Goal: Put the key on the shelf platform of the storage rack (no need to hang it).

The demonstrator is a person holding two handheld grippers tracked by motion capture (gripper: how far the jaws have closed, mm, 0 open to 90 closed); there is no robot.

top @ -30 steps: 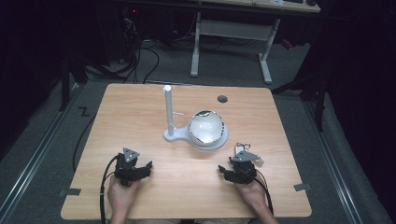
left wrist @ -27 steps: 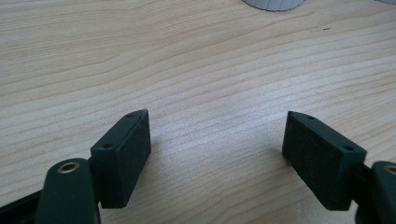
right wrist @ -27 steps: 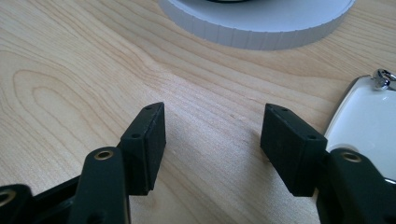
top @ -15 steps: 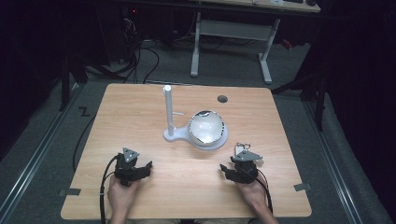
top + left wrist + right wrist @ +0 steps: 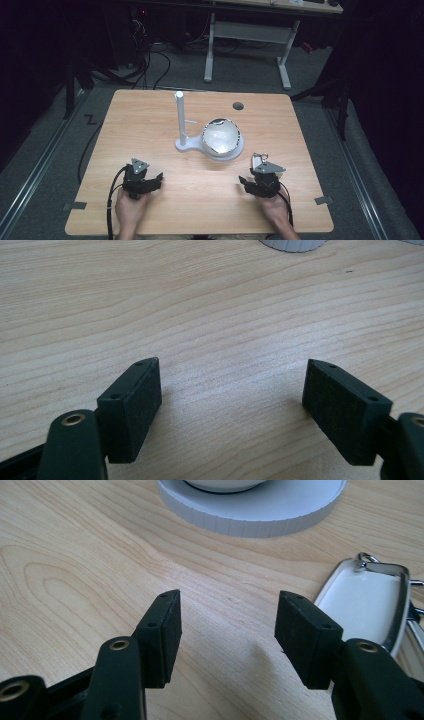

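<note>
Both jaw pairs apart, empty; my right gripper (image 5: 227,630) sits beside the key tag (image 5: 362,602), so closing now risks pinching worktop (image 5: 150,125).

In the right gripper view, the flat white key tag with a silver metal rim (image 5: 367,605) is partly covered by the right tool's (image 5: 227,630) black jaw, and its ring runs off the picture's right edge. The round white ribbed base (image 5: 250,515) is cut by the top edge there. In the high view the tag (image 5: 257,160) is too small to make out.
</note>
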